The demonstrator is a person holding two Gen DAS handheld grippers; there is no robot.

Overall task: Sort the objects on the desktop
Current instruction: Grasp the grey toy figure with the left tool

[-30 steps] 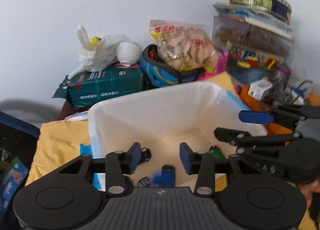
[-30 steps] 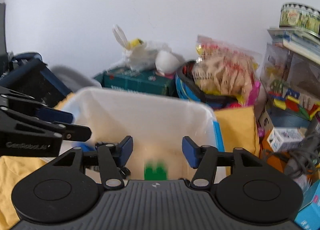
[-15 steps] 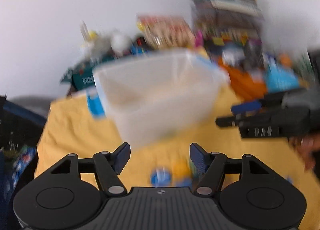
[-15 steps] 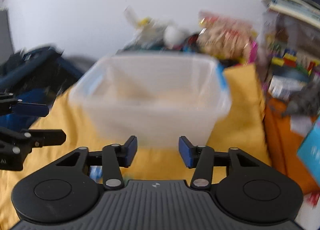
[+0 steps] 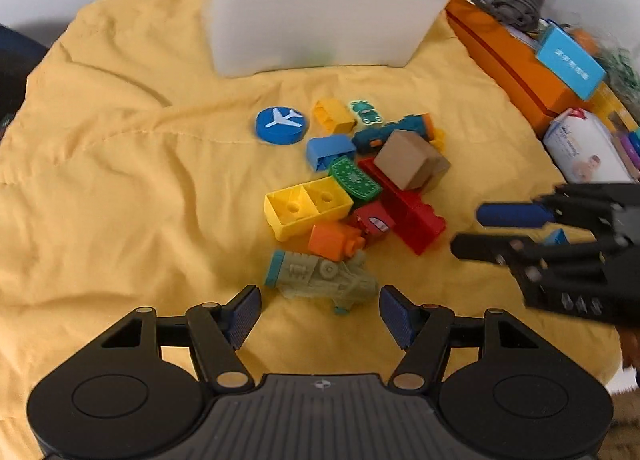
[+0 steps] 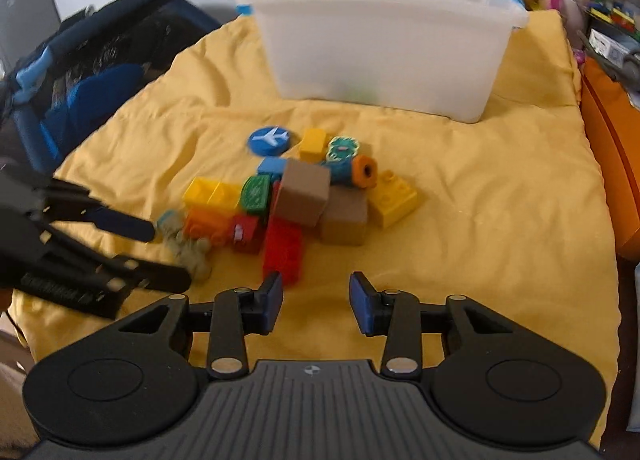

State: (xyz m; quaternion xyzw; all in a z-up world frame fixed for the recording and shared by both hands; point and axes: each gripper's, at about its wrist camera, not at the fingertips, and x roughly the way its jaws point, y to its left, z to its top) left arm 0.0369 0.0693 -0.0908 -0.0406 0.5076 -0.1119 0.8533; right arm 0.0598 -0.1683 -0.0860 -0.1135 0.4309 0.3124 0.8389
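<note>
A pile of toy bricks lies on the yellow cloth [image 5: 120,179] in front of the white bin [image 5: 320,19]. It holds a yellow double brick [image 5: 306,205], a red brick [image 6: 282,248], a brown block [image 6: 304,193] and a blue aeroplane disc [image 5: 282,125]. My left gripper [image 5: 320,308] hangs open just short of a grey-green toy vehicle [image 5: 320,276], not touching it. My right gripper [image 6: 316,296] is at the pile's near right side. Its jaws are closing with nothing between them, and the red brick lies just ahead of its left finger.
An orange box [image 5: 516,55], a blue carton [image 5: 570,59] and a pack of wipes [image 5: 584,147] line the right side. A dark blue bag [image 6: 80,79] stands at the left edge. Bare yellow cloth lies left of the pile and in front of it.
Both grippers have drawn back from above the bin and tilted down over the brick pile. The left jaws have spread wider and the right jaws have narrowed.
</note>
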